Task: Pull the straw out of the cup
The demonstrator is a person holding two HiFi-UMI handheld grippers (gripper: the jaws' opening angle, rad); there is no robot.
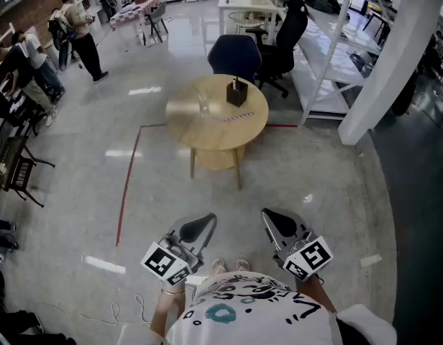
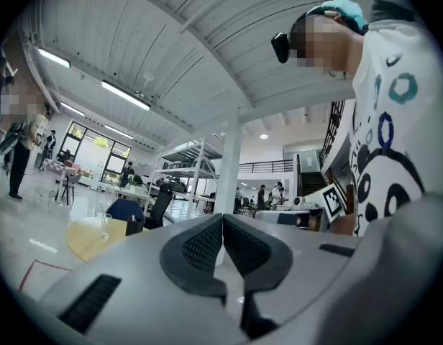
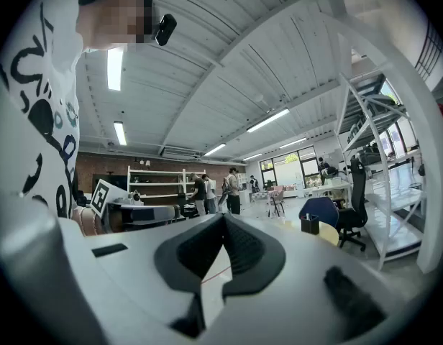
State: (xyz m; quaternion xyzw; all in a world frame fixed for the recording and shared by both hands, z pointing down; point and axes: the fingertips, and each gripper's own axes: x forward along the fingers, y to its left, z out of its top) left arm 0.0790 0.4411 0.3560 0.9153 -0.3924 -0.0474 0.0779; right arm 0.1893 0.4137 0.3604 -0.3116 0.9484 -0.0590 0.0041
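Workshop floor; round table well ahead of me. On table: clear cup; striped straw flat beside it, apparently already out. Left gripper, right gripper: jaws together, empty, far short of table.

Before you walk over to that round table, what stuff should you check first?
1. Left gripper empty: ok, its jaws are together on nothing.
2. Right gripper empty: ok, its jaws are together on nothing too.
3. Jaws apart, ready to grab: not ok, both are shut.
4. Table within reach: not ok, it stands well ahead and both grippers sit close to the body.
5. Straw standing in the cup: cannot tell, the cup is too small to read. A striped straw seems to lie flat on the tabletop beside it.
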